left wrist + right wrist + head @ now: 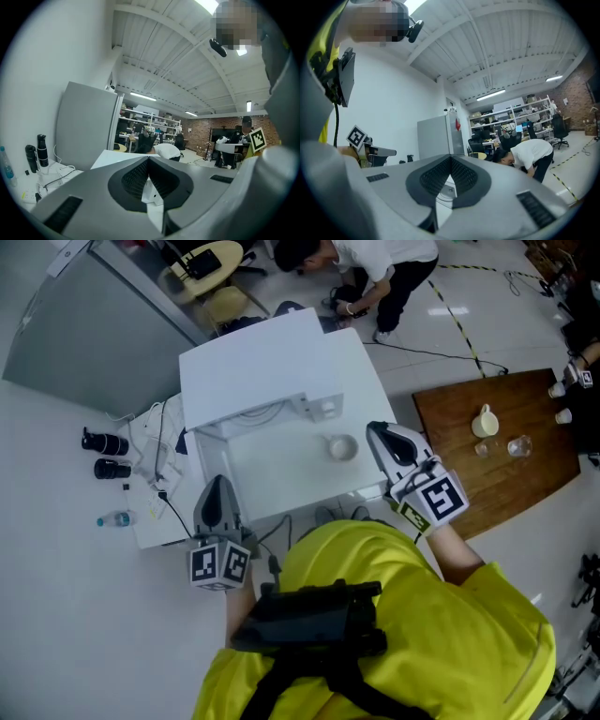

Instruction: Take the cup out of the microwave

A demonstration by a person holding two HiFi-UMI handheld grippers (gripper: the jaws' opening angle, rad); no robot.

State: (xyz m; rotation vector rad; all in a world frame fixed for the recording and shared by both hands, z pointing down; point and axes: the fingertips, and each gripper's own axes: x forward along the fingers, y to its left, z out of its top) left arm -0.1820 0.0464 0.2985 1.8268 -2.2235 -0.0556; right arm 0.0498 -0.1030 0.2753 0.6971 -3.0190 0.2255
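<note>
wooden table (506, 486) | white jug (485, 421) on it | water bottle (117, 518) far left

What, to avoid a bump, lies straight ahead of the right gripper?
Probably the cup, a round white shape just past the shut tongs of the right gripper, slightly lower; depth is unclear.

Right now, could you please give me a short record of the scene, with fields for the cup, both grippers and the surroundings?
cup: white, upright on the white surface below the microwave top; nothing touches it
left gripper: jaws shut, empty
right gripper: jaws shut, empty, just right of the cup in the head view
wooden table: to the right, with a white jug
</note>
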